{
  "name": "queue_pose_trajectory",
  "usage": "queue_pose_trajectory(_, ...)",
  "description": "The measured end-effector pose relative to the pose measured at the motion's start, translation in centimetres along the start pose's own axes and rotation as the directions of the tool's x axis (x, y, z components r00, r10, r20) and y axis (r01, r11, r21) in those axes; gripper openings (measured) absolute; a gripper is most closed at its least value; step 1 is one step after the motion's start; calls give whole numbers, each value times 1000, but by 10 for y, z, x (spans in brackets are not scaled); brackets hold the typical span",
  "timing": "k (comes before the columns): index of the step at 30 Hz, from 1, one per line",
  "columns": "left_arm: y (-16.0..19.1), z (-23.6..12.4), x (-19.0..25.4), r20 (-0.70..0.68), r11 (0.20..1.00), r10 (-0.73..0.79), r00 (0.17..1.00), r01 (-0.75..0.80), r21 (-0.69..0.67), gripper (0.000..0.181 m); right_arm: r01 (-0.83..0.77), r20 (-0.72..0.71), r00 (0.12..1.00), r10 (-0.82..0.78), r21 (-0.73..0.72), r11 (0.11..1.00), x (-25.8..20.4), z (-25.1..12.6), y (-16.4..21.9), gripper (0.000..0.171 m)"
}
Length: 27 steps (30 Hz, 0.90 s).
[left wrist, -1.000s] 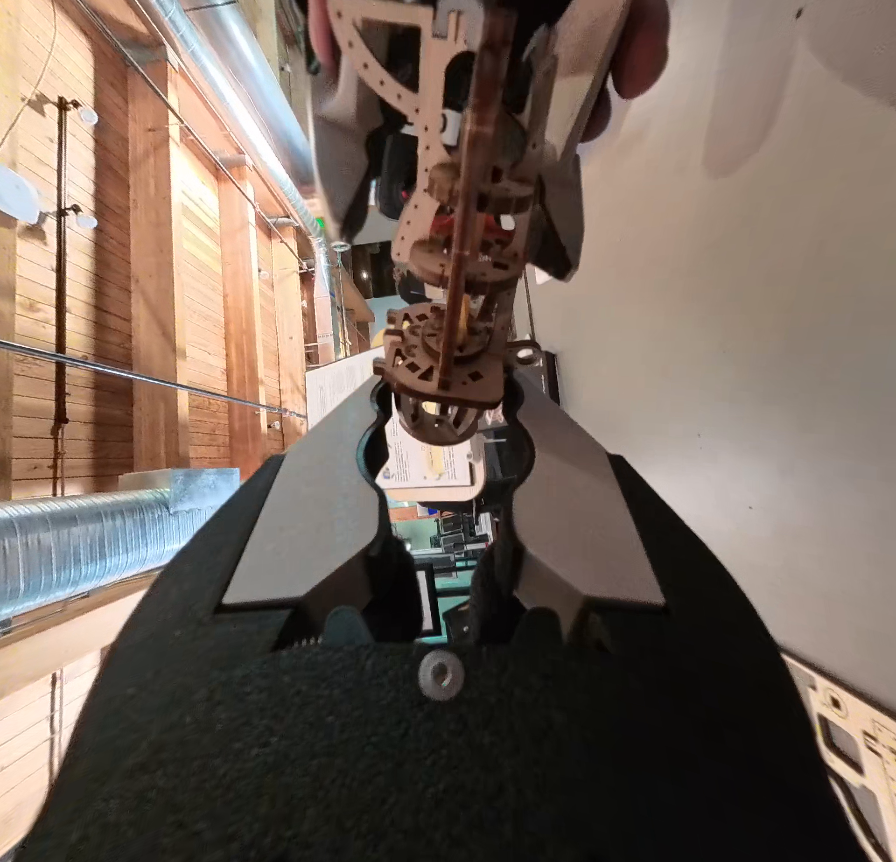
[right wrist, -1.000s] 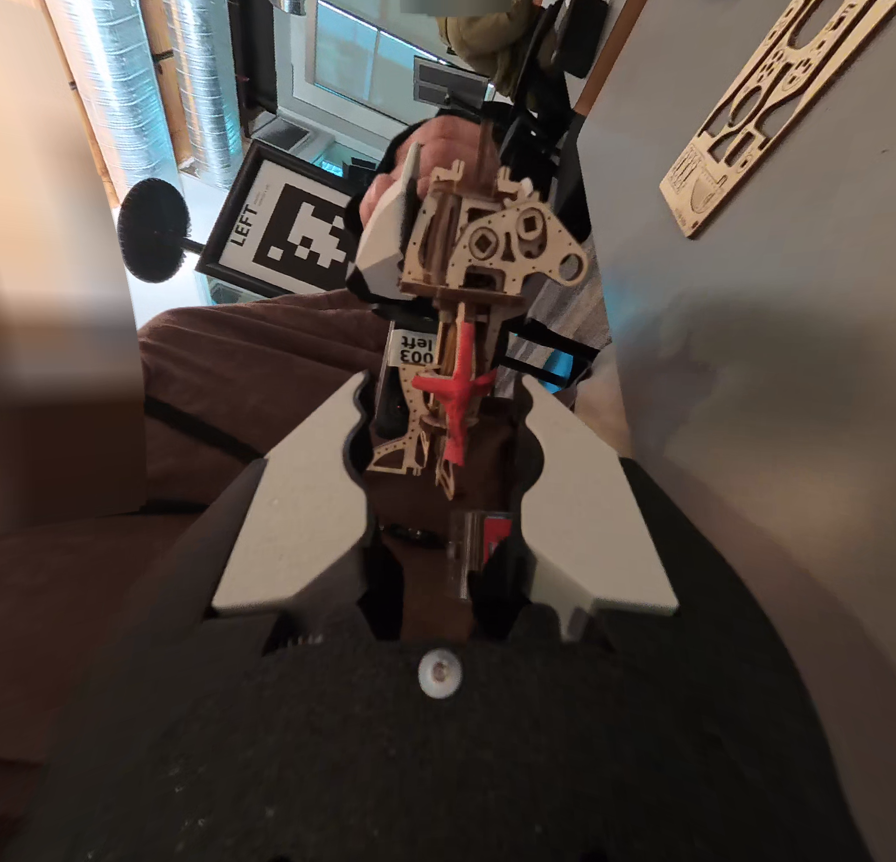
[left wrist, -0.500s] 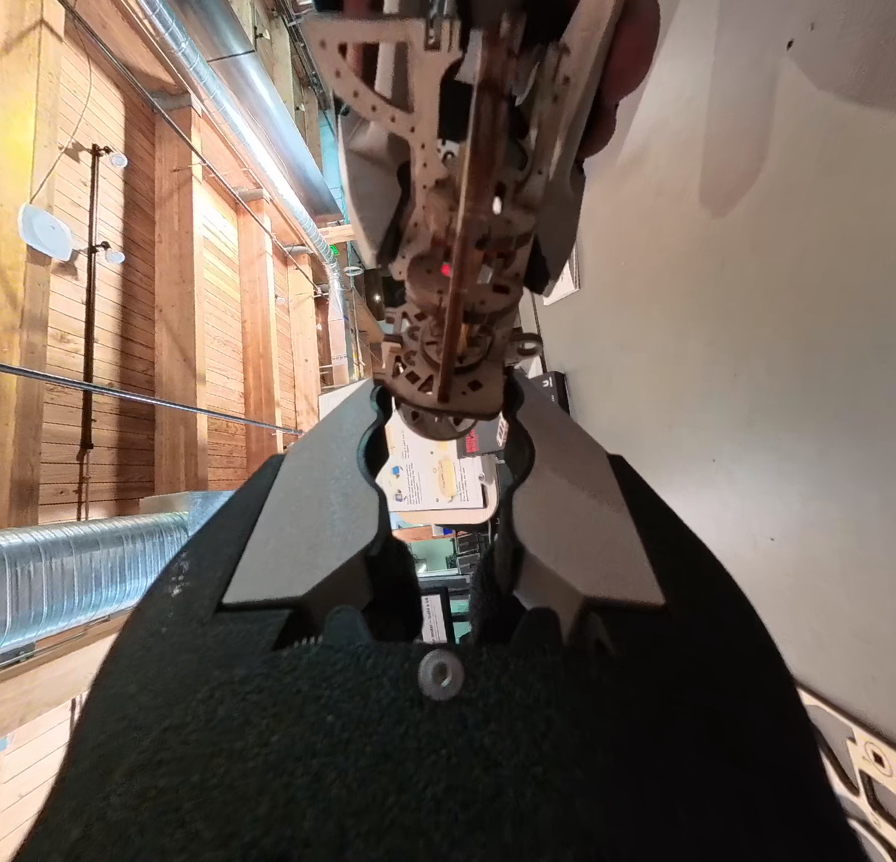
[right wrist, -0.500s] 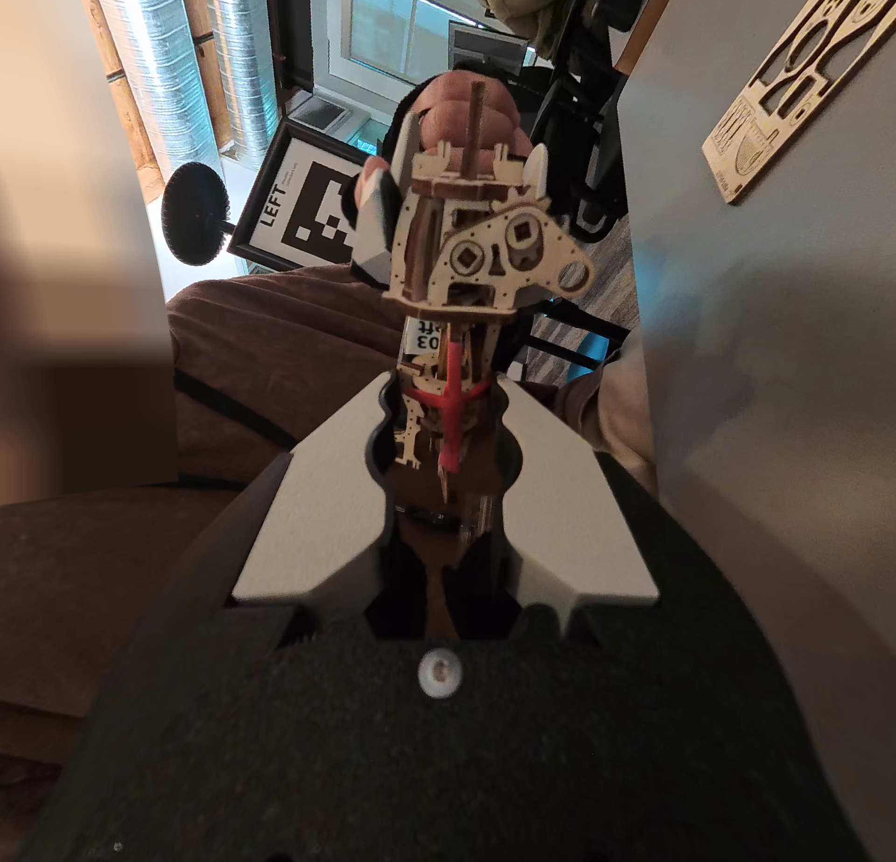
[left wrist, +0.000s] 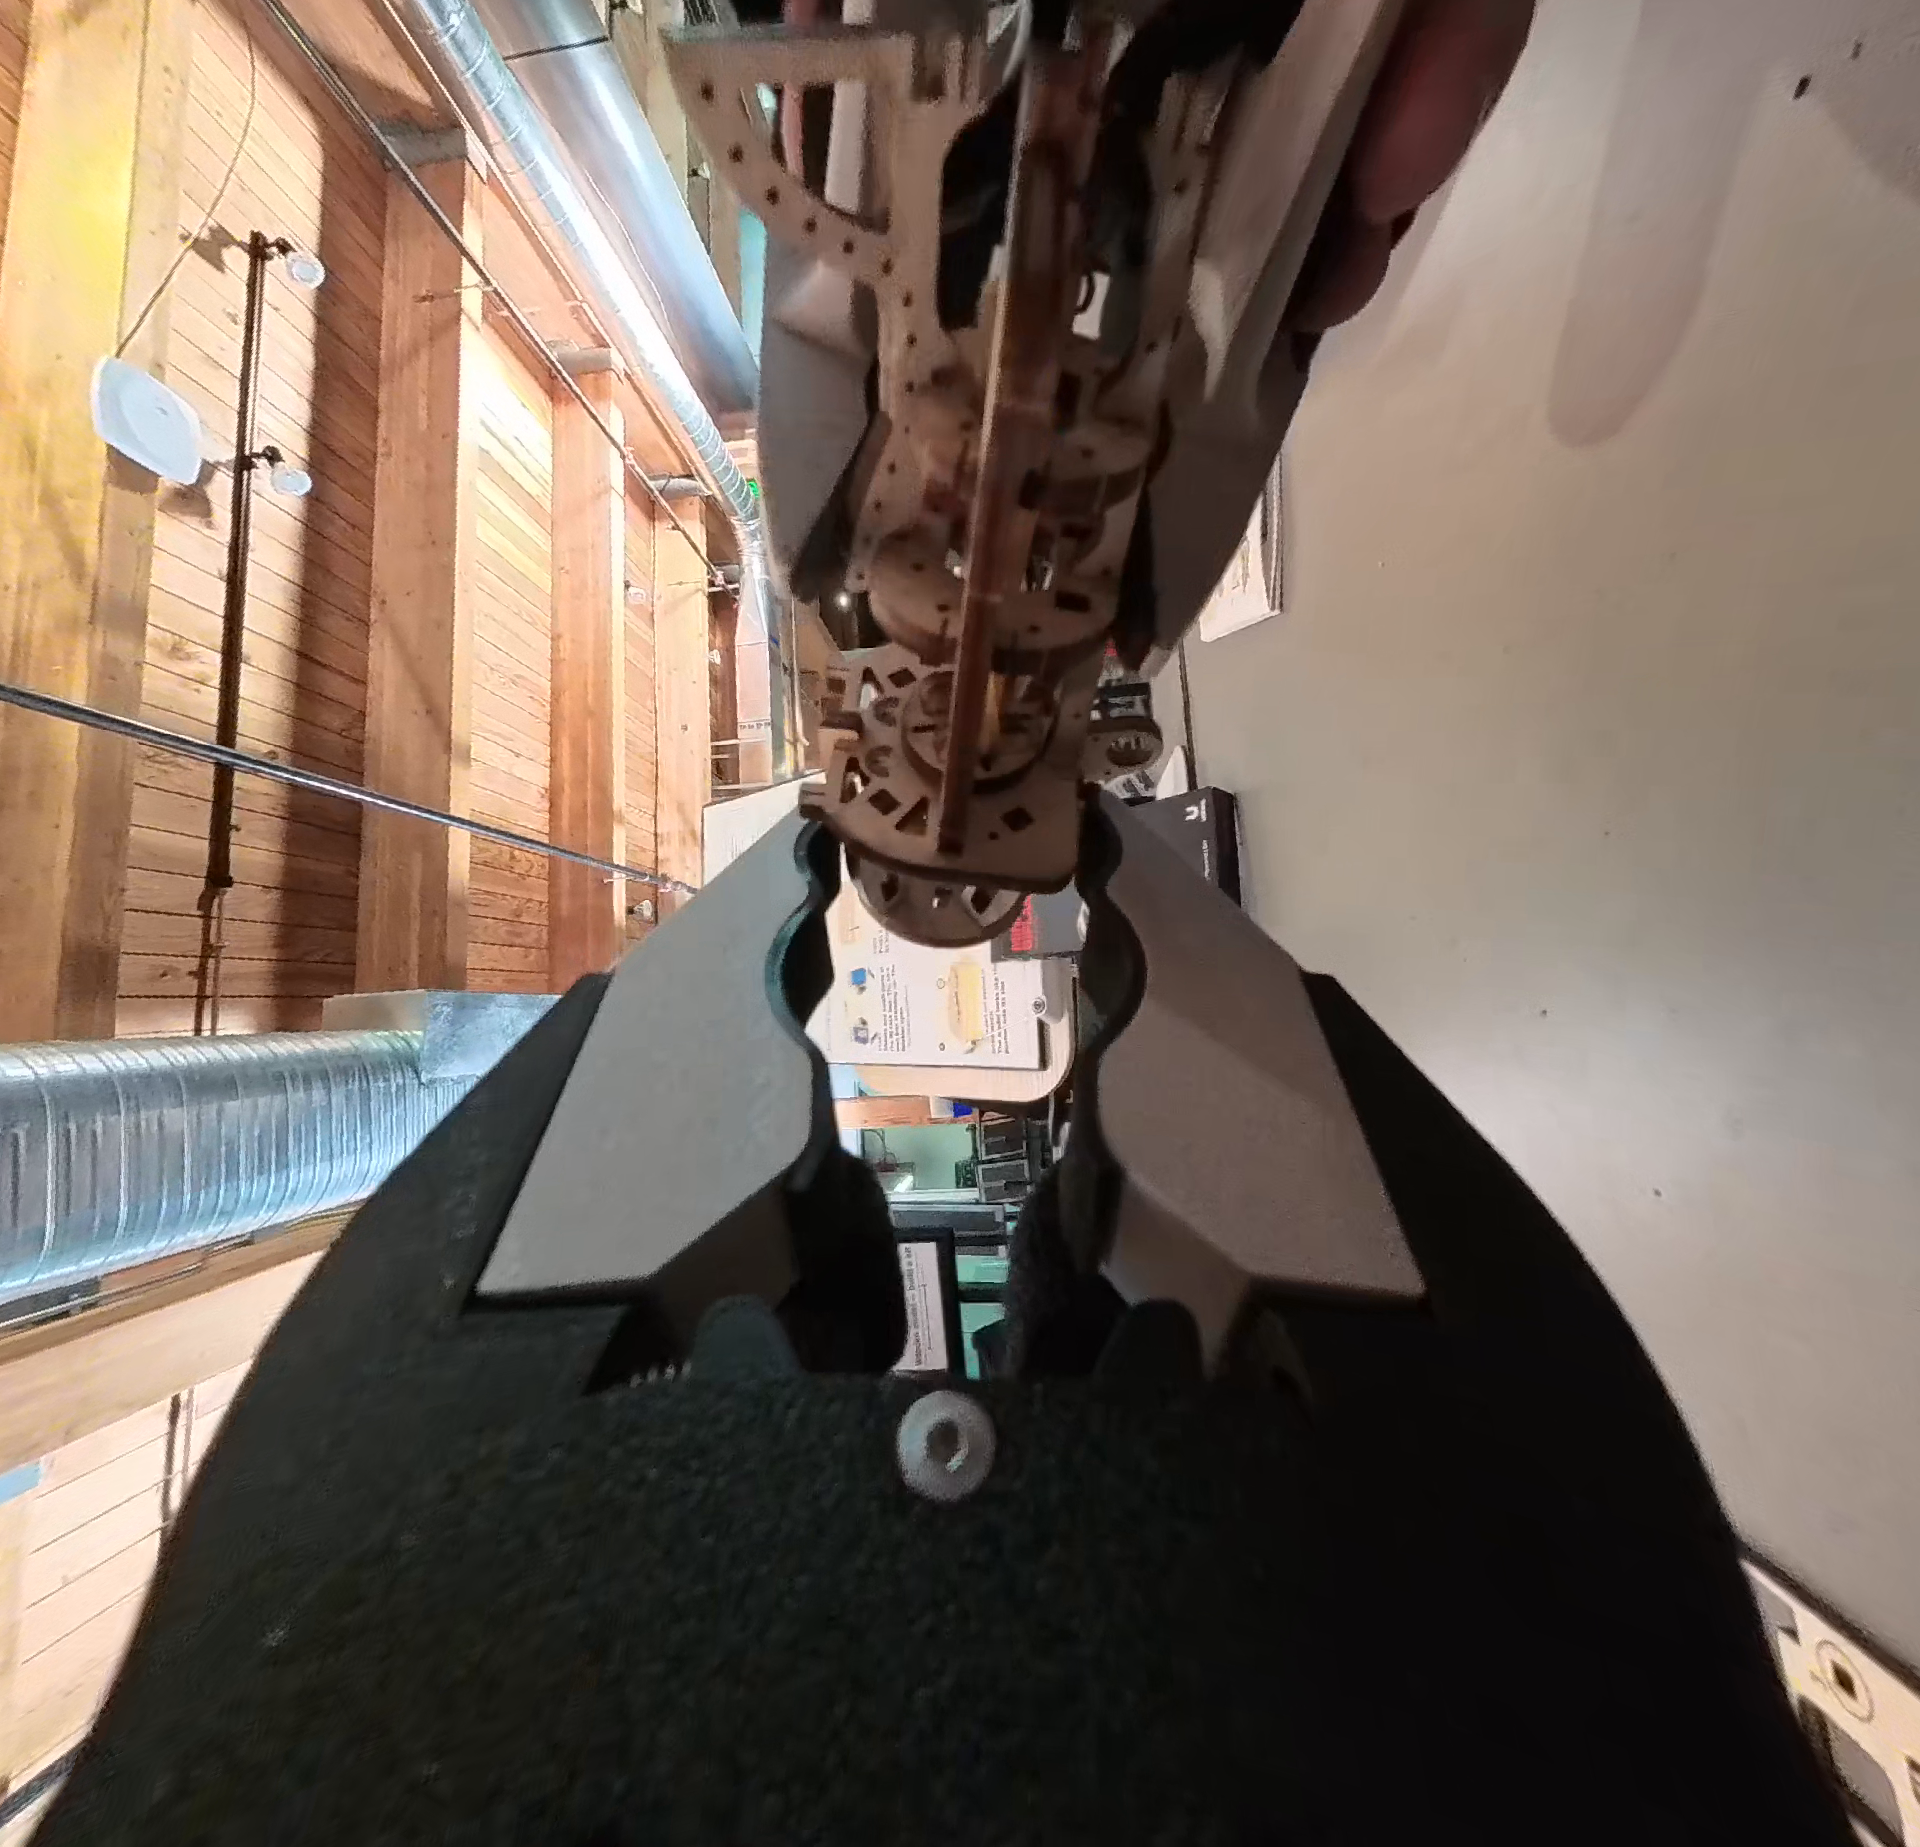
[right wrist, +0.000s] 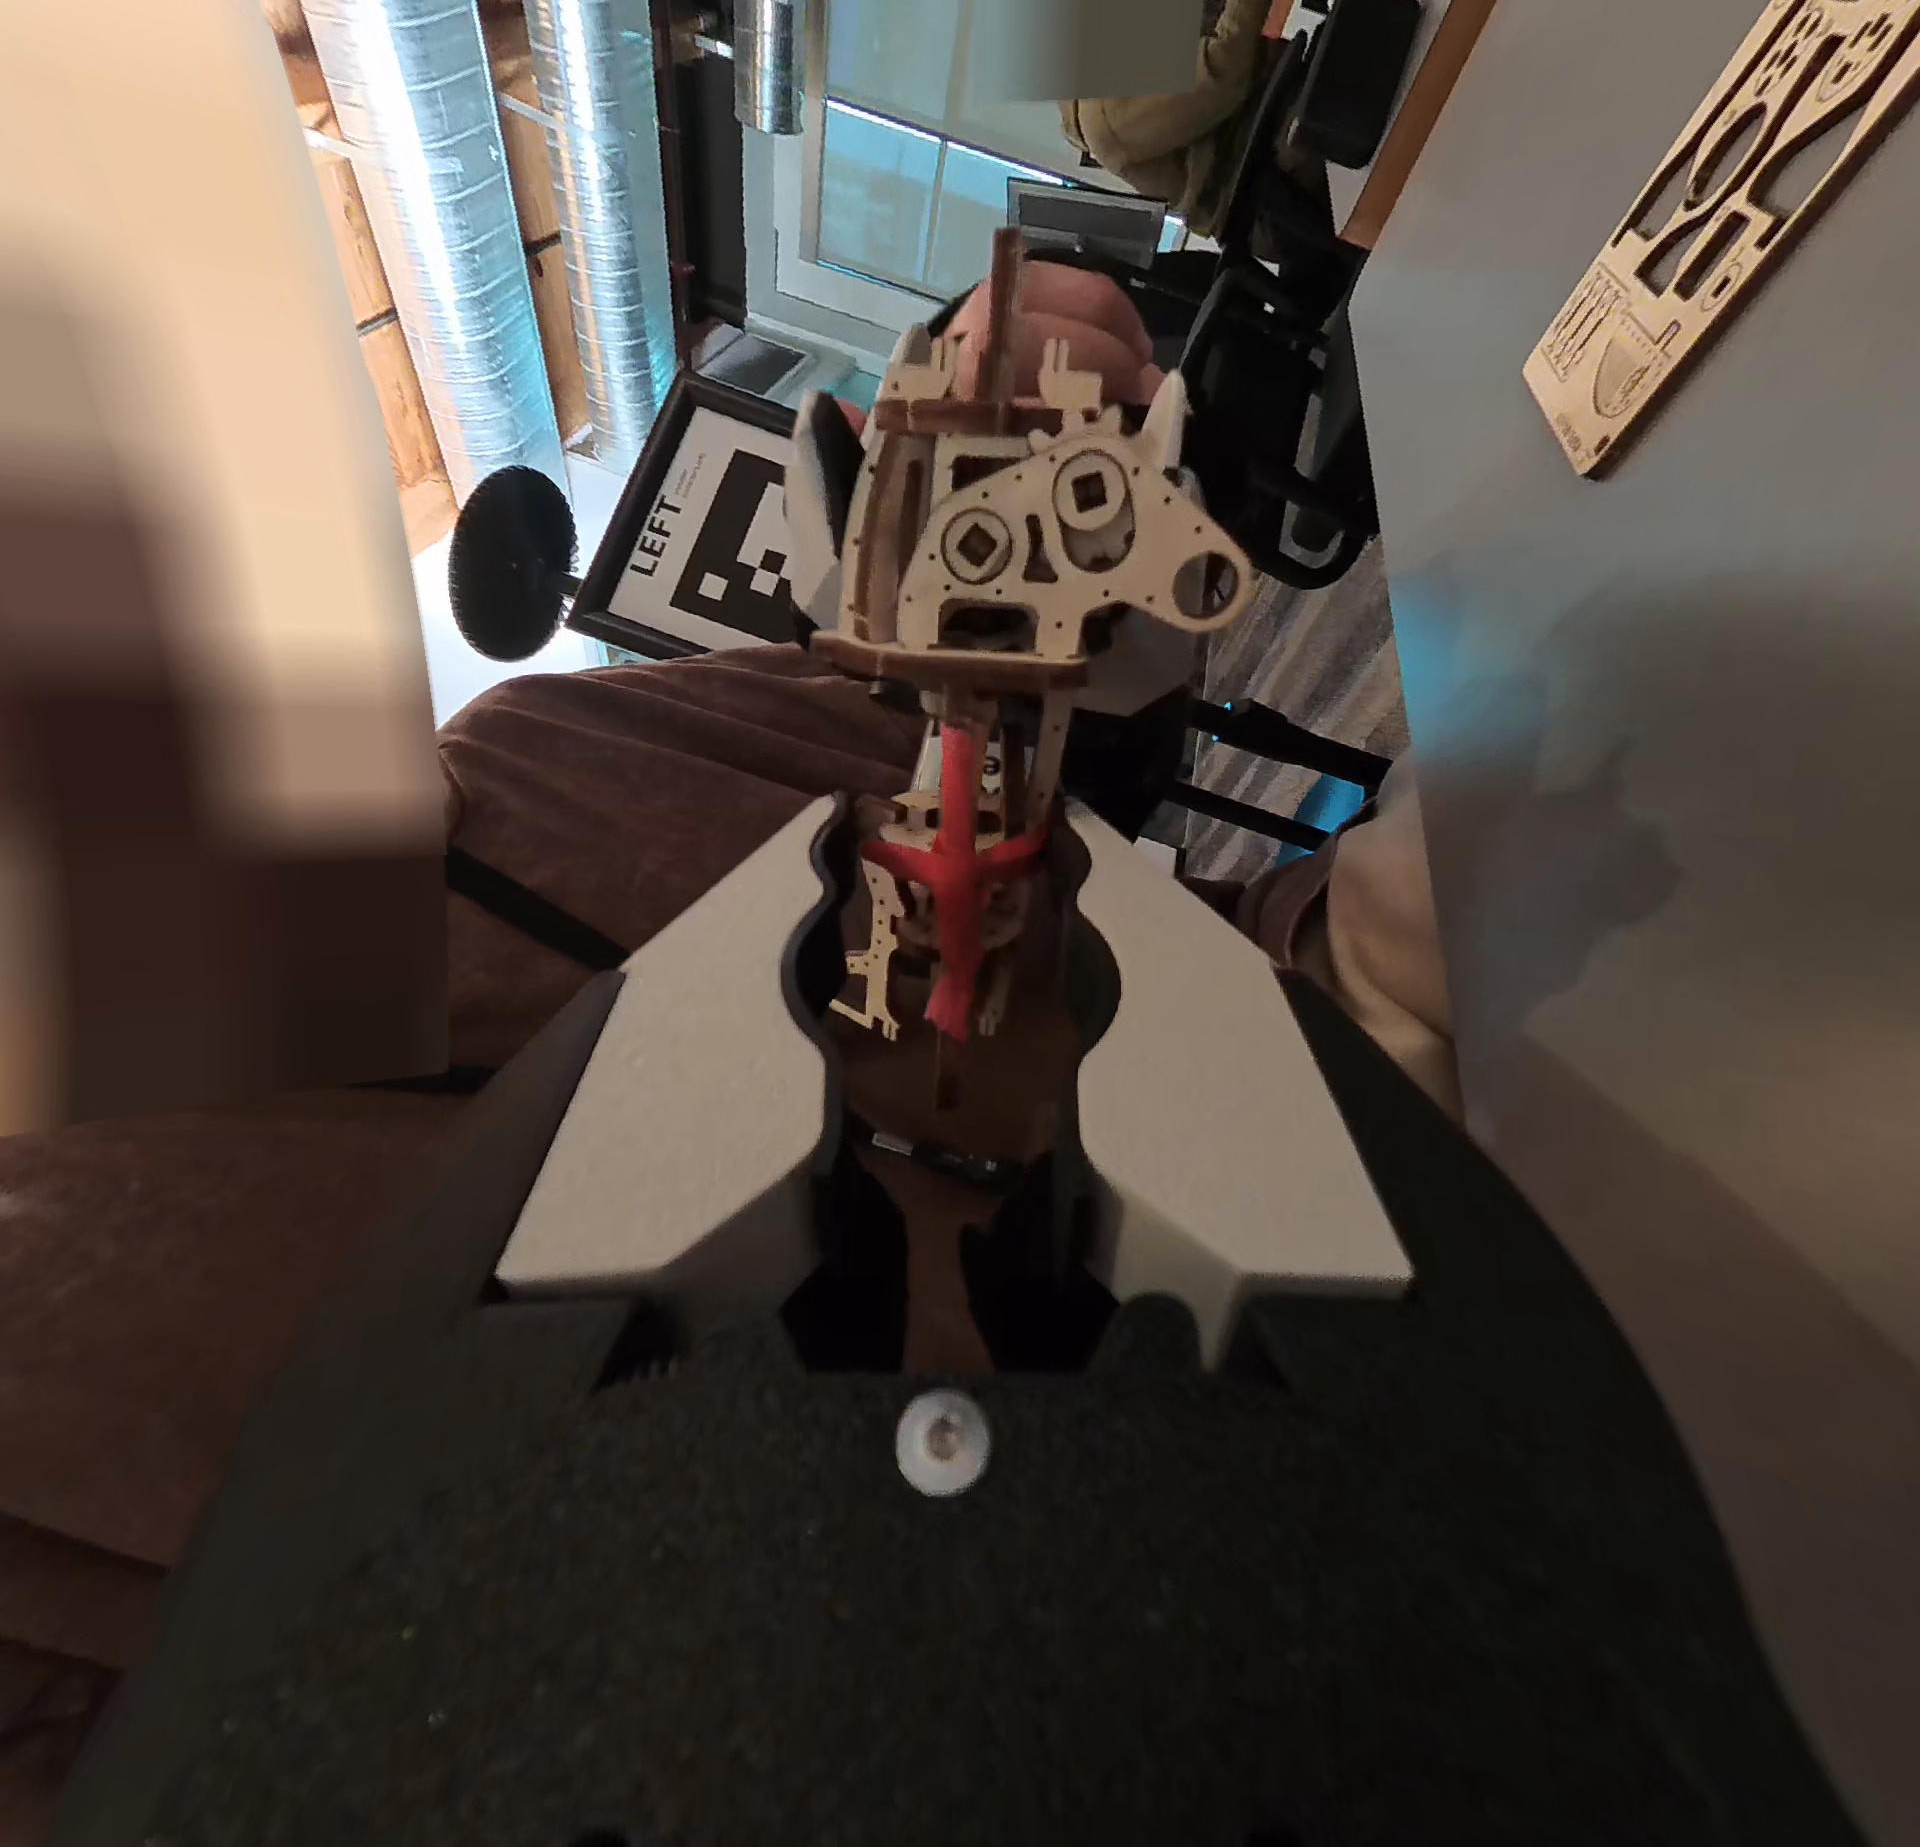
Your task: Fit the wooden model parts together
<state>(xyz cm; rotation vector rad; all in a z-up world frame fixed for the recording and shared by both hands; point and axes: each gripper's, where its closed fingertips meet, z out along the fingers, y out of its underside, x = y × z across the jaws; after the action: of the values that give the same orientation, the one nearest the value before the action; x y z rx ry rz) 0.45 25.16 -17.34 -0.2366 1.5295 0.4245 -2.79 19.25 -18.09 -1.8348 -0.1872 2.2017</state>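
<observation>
A partly built wooden model of perforated plates and gears is held in the air between both grippers. My left gripper is shut on its dark round end plate. The right gripper's finger and a hand show beyond it, at the model's far end. In the right wrist view my right gripper is shut on the model's narrow end, where a red cross-shaped piece sits between the fingers. The left gripper's fingertips and a hand hold the far end.
A grey table runs along the right of both views. On it lies a punched-out wooden parts sheet, and another sheet's corner shows. A framed marker board and a person's brown sleeve are behind the model.
My right gripper's fingers have narrowed onto the model's end with the red piece. The two grippers have come closer together along the model. The left gripper's hold has not changed.
</observation>
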Motion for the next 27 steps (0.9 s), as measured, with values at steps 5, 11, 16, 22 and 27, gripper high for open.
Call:
queue_pose_trajectory(5, 0, -3, 1, 0, 1000, -2, 1000, 2, 3, 43, -1, 1, 1000, 1, -2, 1000, 1, 1, 1, 35)
queue_pose_trajectory(11, 0, -5, 0, 8, 1000, -13, 1000, 13, 4, 43, 5, -1, 1000, -5, -13, 1000, 0, 3, 2, 35)
queue_pose_trajectory(16, 4, -6, 3, -7, 999, -45, 999, 45, -6, 42, 12, -14, 1000, -12, 16, 1000, 1, 1, -3, 49)
queue_pose_trajectory(22, 8, -6, 10, -30, 998, -57, 998, 56, -23, 42, 115, -190, 977, -100, 70, 991, 6, -24, -23, 48)
queue_pose_trajectory(27, 12, -5, 12, -33, 998, -41, 999, 40, -38, 43, 348, -489, 810, -324, -45, 936, 1, -34, -24, 64)
